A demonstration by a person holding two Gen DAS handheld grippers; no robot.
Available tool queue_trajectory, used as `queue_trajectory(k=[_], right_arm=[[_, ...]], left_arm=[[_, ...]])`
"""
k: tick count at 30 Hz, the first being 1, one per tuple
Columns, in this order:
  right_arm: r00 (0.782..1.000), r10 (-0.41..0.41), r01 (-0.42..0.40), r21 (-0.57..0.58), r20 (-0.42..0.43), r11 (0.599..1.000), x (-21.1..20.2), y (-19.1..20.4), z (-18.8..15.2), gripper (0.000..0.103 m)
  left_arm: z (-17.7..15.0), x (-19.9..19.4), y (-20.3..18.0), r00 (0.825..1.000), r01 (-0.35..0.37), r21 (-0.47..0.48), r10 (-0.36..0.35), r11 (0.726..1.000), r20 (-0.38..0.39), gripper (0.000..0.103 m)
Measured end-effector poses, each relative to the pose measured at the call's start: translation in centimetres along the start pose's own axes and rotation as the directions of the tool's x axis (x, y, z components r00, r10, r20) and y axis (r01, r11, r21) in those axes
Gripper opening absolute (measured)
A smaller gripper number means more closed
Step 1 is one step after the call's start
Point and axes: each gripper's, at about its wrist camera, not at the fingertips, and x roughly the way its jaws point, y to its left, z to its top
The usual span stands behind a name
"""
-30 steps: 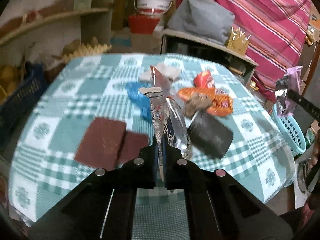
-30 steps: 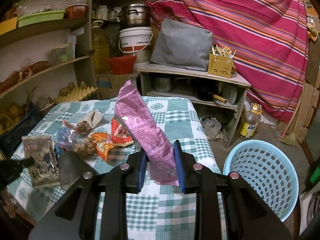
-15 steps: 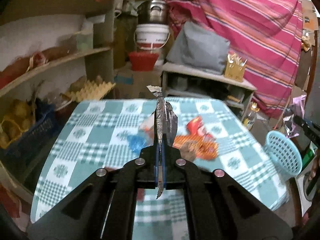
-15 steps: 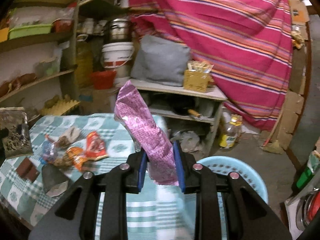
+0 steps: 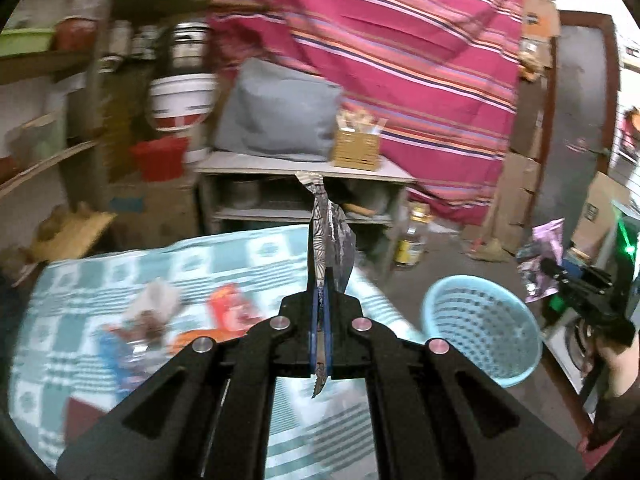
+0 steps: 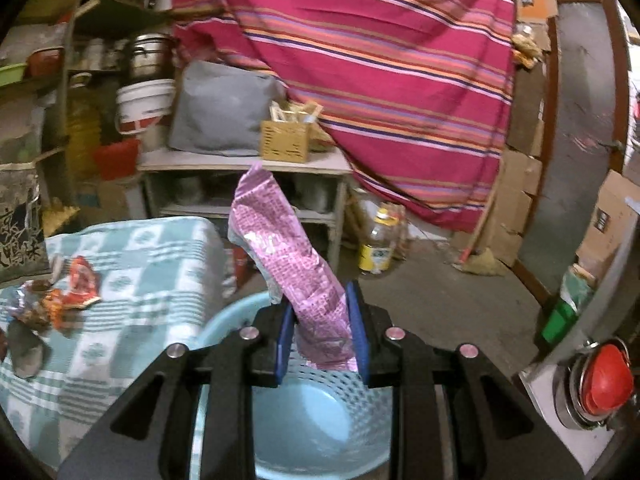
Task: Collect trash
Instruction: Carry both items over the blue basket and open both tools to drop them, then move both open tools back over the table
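Dim indoor light. Motion blur smears the checkered tablecloth [image 5: 120, 272] and shelves left of it. Fisheye bending, dark vignette at corners. Daylight glare upper right.

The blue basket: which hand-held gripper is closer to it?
Right. The right hand-held gripper hangs just above the blue basket; the left hand-held gripper is over the table beside it.

Motion blur smears the trash on the checked tablecloth [image 5: 224, 264] in the left wrist view, so the wrappers [image 5: 228, 312] cannot be identified. The blue basket [image 6: 304, 412] is partly hidden behind the right gripper [image 6: 320, 332] and cut off at the lower edge. A patterned packet [image 6: 20, 224] is cropped at the left edge.
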Motion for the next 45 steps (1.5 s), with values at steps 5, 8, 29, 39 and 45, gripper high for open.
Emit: queue_trajectory(k=[5, 8, 29, 39, 45], right_arm=[[1.000, -0.003, 0.004, 0.076, -0.022, 0.997, 1.0, -3.4, -0.7, 0.026], [0.999, -0.015, 0.018, 0.084, -0.034, 0.996, 1.7, -4.0, -0.8, 0.026], [0.992, 0.003, 0.013, 0.123, -0.128, 0.992, 5.6, -4.2, -2.0, 0.026], [0.986, -0.023, 0.038, 0.088, -0.164, 0.995, 7.0, -1.7, -2.1, 0.045], [0.983, -0.042, 0.053, 0.059, -0.178, 0.997, 7.1, -0.4, -2.4, 0.071]], left_arm=[[0.0, 4.6, -6.4, 0.994, 0.105, 0.040, -0.104, 0.994, -0.036, 0.000], [-0.4, 7.1, -9.8, 0.985, 0.163, 0.053, -0.160, 0.985, -0.062, 0.001], [-3.3, 14.3, -16.0, 0.962, 0.219, 0.073, -0.204, 0.973, -0.180, 0.058], [-2.2, 9.5, -10.4, 0.994, 0.082, 0.062, -0.077, 0.995, -0.078, 0.097], [-2.4, 7.7, -6.2, 0.996, 0.029, 0.019, -0.027, 0.999, -0.080, 0.097]])
